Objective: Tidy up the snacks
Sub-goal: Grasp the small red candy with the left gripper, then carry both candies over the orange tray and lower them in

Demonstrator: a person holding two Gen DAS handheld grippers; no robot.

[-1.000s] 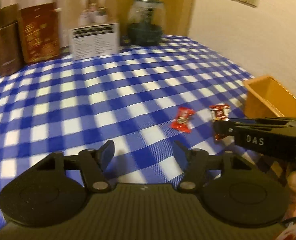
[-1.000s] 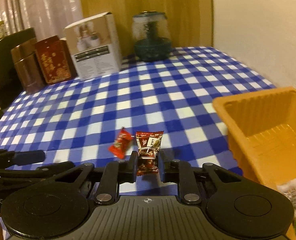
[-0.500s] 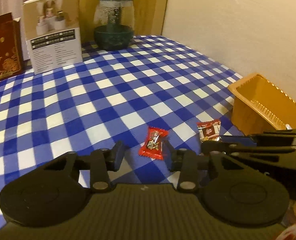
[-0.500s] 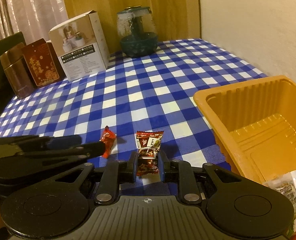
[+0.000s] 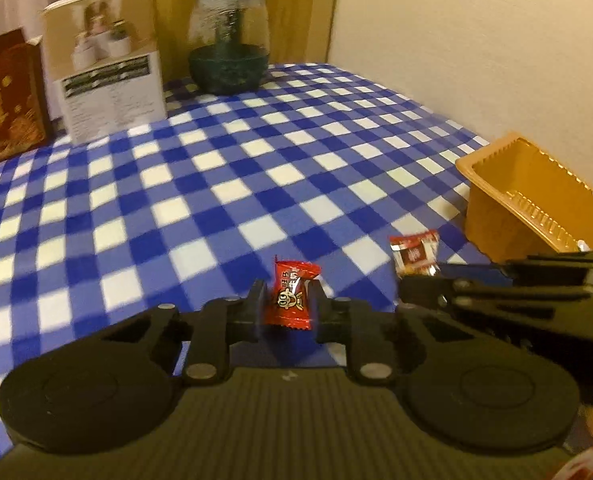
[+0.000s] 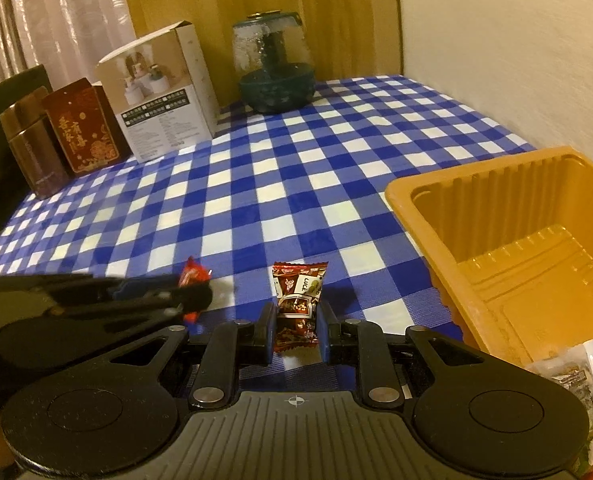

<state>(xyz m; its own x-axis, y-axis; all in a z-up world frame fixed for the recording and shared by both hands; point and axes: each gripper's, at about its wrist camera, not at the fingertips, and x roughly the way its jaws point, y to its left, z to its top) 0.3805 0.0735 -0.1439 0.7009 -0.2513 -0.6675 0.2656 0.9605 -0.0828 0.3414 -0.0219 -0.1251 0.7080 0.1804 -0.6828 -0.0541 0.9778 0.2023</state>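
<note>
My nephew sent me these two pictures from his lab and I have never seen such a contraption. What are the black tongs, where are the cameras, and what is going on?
No robot here: a person holds a two-finger gripper in each hand, each with a camera looking forward along its fingers. One picture is from the left gripper, shut on a bright red candy. The other is from the right gripper, shut on a dark brown-red candy. Each gripper also shows at the side of the other's picture. They sit over a blue checked tablecloth with an empty orange plastic tray to the right. At the far edge stand a white carton, a red box and a glass-domed green jar.
</note>
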